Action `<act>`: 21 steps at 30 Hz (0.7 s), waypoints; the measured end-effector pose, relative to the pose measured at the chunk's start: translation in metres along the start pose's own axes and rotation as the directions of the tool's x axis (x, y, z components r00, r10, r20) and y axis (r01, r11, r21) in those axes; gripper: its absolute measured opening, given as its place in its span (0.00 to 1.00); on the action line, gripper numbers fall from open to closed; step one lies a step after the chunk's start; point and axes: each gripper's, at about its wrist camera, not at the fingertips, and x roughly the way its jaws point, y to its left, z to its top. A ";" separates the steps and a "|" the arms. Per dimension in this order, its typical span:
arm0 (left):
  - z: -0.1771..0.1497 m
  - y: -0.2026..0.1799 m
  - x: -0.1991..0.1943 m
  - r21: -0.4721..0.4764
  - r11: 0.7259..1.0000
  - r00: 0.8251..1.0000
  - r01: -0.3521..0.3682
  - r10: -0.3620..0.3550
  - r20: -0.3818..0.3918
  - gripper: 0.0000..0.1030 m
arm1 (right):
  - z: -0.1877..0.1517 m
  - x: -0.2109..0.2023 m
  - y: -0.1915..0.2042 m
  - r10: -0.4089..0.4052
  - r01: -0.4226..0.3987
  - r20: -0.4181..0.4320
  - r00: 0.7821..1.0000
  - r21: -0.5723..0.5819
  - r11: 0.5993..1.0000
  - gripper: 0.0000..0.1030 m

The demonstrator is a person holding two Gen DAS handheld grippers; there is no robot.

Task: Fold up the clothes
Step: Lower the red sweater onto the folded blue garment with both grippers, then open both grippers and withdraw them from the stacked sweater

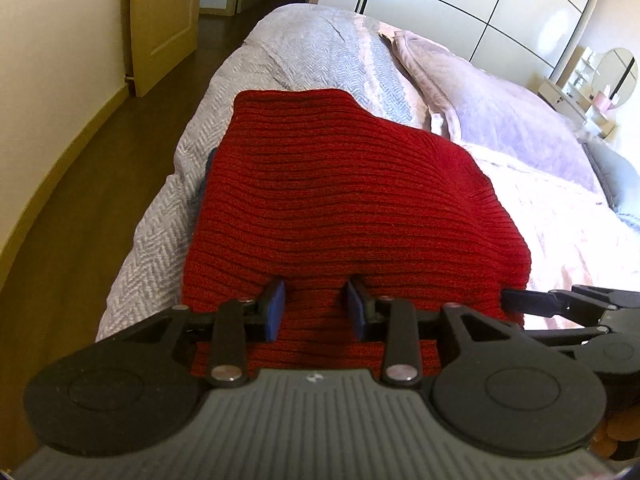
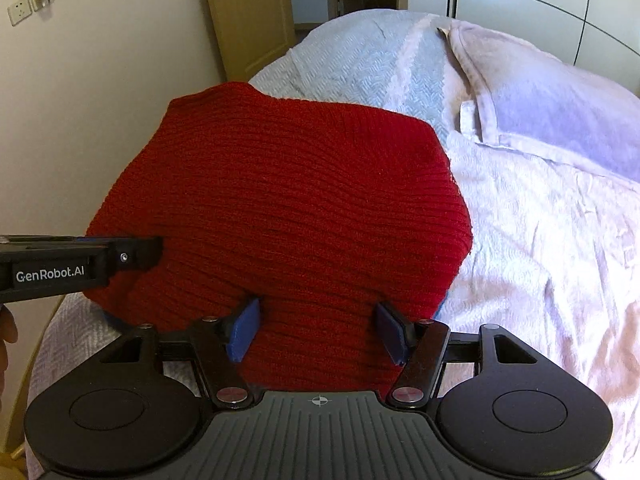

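A red ribbed knit garment [image 1: 336, 200] lies folded on the bed; it also shows in the right wrist view [image 2: 296, 208]. My left gripper [image 1: 316, 308] is at its near edge, jaws apart, with red knit lying between the blue pads [image 1: 275, 312]. My right gripper [image 2: 318, 328] is at the near edge further right, jaws wide apart over the knit. Each gripper shows in the other's view: the right one at the right edge [image 1: 560, 304], the left one at the left edge [image 2: 80, 264]. A blue item peeks out under the garment's left side [image 1: 208, 164].
The bed carries a grey herringbone cover [image 1: 304, 48] and a pink sheet [image 2: 540, 240]. A lilac pillow [image 1: 500, 112] lies at the back right. A wooden floor [image 1: 80, 200] and a door [image 1: 160, 20] are to the left. A white wardrobe [image 1: 480, 8] stands behind.
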 end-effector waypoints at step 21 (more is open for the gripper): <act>0.037 -0.045 -0.079 -0.006 0.976 0.974 -0.219 0.218 -0.054 0.37 | 0.023 -0.089 -0.004 0.051 -0.050 -0.016 0.999 0.085 0.995 0.61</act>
